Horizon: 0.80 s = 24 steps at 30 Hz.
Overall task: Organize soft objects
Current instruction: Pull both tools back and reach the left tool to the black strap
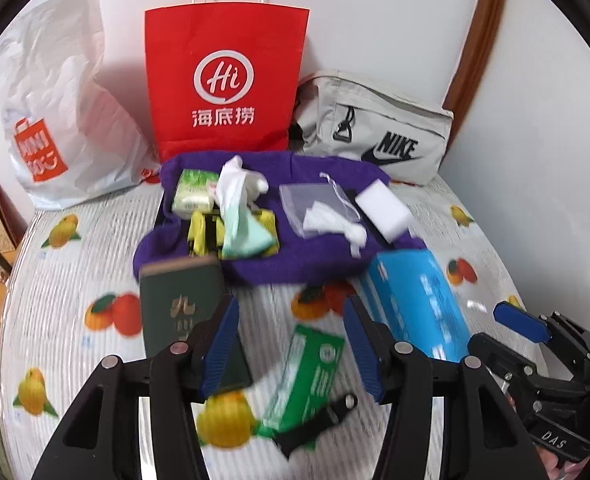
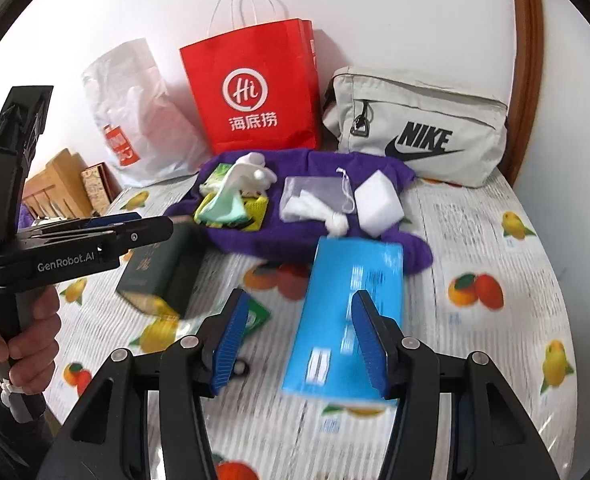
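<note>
A purple cloth [image 1: 315,256] [image 2: 295,236] lies on the table with soft items on it: a white and mint rag [image 1: 239,216] [image 2: 231,196], a green tissue pack [image 1: 193,194], a clear mesh pouch [image 1: 315,208] [image 2: 315,196], a white sponge block [image 1: 383,208] [image 2: 377,204]. A blue box [image 1: 415,300] [image 2: 347,316], a dark green box [image 1: 183,308] [image 2: 159,268] and a green packet [image 1: 307,372] lie nearer. My left gripper [image 1: 291,344] is open above the green packet. My right gripper [image 2: 299,344] is open over the blue box.
A red paper bag [image 1: 225,80] [image 2: 255,88], a white plastic bag [image 1: 59,112] [image 2: 135,120] and a grey Nike pouch [image 1: 379,128] [image 2: 419,128] stand against the wall behind the cloth. The table [image 1: 75,264] [image 2: 495,340] has a fruit-print cover.
</note>
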Motion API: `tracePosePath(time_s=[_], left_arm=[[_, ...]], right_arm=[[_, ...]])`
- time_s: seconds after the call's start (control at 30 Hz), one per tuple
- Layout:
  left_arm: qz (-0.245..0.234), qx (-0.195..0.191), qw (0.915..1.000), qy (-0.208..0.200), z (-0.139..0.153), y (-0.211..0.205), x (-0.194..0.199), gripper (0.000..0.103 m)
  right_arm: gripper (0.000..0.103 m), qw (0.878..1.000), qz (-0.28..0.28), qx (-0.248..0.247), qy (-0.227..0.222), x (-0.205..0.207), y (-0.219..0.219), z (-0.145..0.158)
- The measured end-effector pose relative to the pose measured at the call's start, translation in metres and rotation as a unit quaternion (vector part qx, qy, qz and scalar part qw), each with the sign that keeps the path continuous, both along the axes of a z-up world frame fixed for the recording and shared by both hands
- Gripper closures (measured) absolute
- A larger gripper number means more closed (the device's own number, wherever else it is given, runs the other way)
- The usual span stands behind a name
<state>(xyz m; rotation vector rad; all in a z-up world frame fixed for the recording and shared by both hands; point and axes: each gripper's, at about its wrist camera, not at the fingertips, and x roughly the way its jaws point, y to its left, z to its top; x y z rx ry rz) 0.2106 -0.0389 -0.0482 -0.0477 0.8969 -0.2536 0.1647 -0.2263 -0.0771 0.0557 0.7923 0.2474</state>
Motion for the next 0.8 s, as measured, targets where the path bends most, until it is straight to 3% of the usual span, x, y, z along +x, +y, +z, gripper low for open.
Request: tracePosePath(time_s=[0.33, 0.8], left_arm=[[-0.038, 0.012, 0.9991, 0.014, -0.037, -0.007, -0.059, 0.051], [-0.045, 0.034, 0.9972, 0.048, -0.097, -0.018, -0.068, 0.051]], right_arm=[[0.050, 1.000, -0.003, 0.004, 0.006, -0.053, 0.003, -0.020], [0.050, 1.000, -0.017, -0.025, -0.006, -0.086, 0.000, -0.035]])
